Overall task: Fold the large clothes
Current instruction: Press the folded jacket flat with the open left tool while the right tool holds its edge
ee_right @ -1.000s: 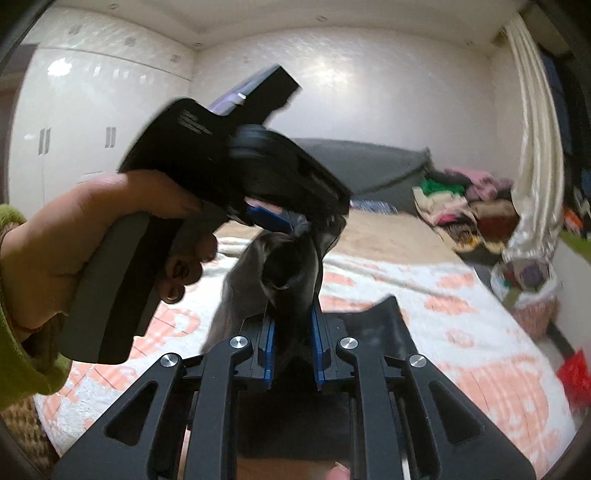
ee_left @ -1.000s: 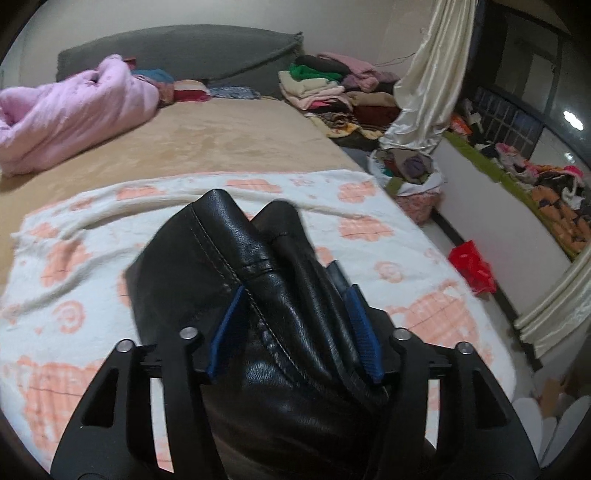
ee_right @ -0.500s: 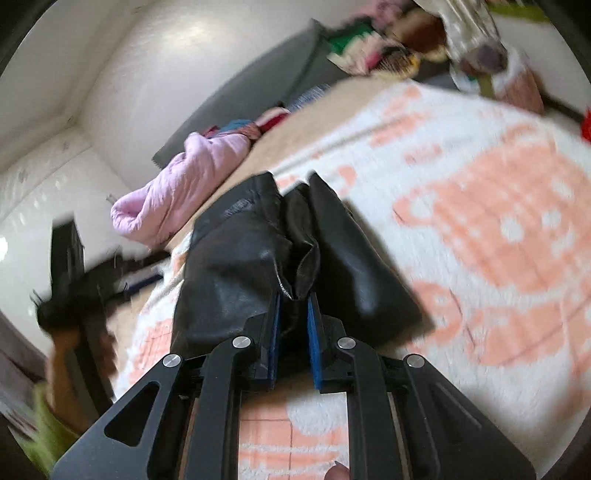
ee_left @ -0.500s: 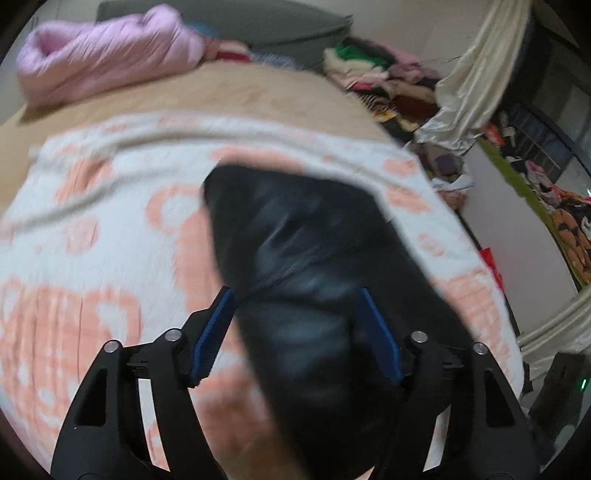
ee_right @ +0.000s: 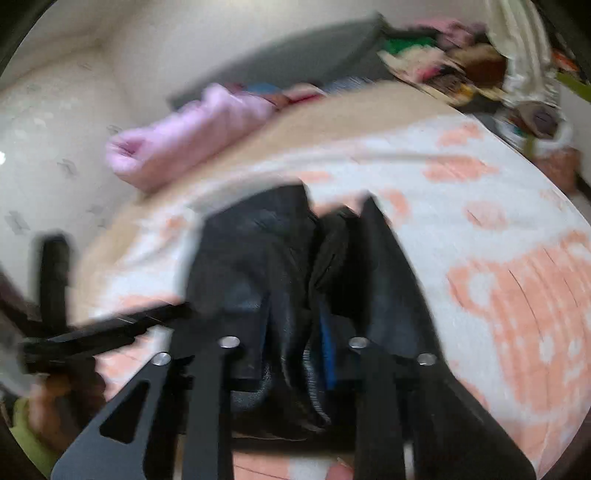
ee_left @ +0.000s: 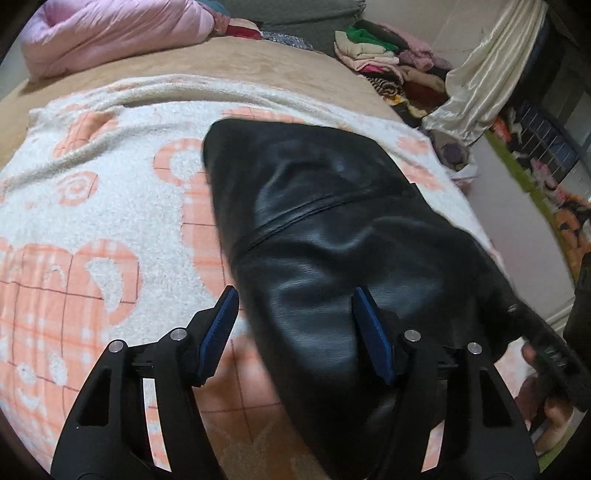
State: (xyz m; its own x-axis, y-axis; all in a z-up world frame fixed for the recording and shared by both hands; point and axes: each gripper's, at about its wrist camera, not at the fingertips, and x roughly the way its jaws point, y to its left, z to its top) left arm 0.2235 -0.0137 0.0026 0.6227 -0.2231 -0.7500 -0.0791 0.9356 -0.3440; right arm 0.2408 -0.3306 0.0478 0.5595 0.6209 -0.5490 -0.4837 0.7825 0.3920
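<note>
A black leather garment (ee_left: 332, 206) lies spread on the white and orange blanket (ee_left: 92, 206) on the bed. My left gripper (ee_left: 295, 295) hovers low over its near end. Its jaws stand wide and are closing a little, with the leather under and between them, and the blue pads (ee_left: 221, 325) are clear of it. In the blurred right wrist view my right gripper (ee_right: 295, 306) has a bunched fold of the garment (ee_right: 251, 251) between its pads while its jaws are opening. The hand holding the other gripper (ee_right: 110, 332) shows at the left.
A pink quilt (ee_left: 110, 29) lies at the head of the bed by the grey headboard (ee_left: 295, 14). Stacked clothes (ee_left: 388, 62), a cream curtain (ee_left: 487, 66) and a full basket (ee_right: 546, 147) stand off the bed's right side.
My left gripper let go of the garment and sank toward the bed. The garment dropped from hanging to lying flat. My right gripper swung sideways with its fold.
</note>
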